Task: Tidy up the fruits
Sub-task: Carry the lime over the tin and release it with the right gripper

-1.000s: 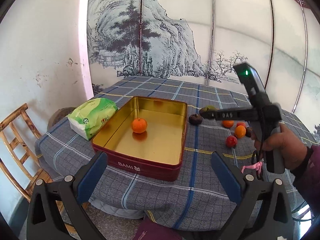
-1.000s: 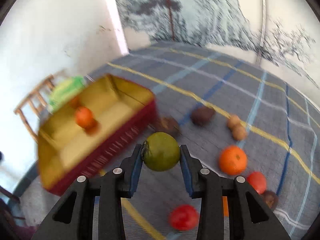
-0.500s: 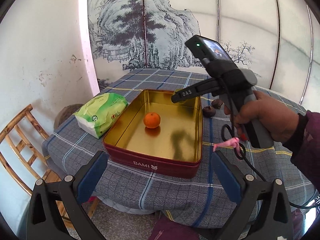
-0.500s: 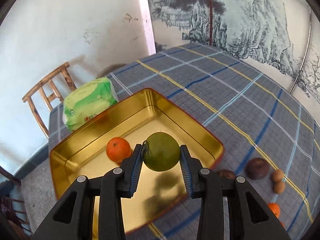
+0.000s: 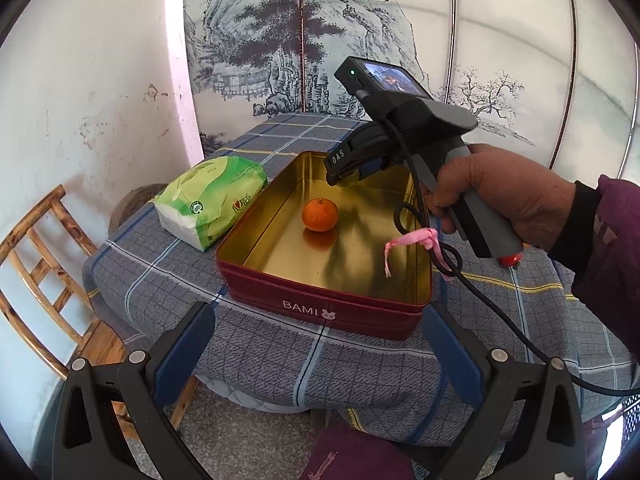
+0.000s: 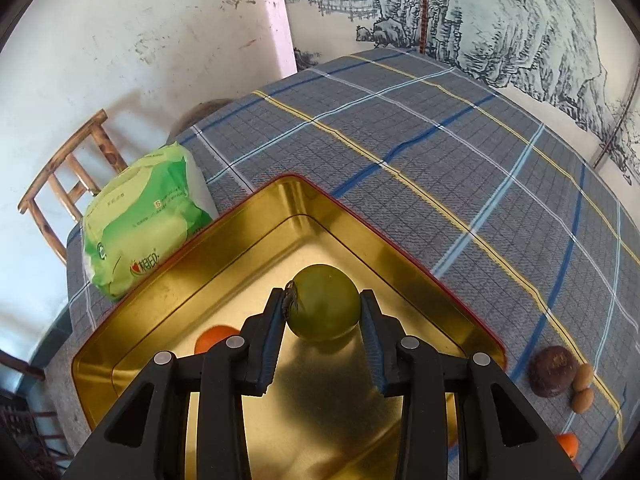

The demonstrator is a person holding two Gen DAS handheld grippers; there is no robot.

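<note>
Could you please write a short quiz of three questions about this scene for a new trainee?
1. True or false: the right claw is shut on a green fruit.
2. Which fruit already lies in the tin?
A. a tomato
B. an orange
C. a walnut
3. Fill in: the green pack lies on the table, beside the tin, on its ____ side in the left wrist view.

Key
1. True. The fruit sits between the two pads, over the tin.
2. B. One orange rests on the gold floor.
3. Left. The left claw is open, back from the table's edge.
</note>
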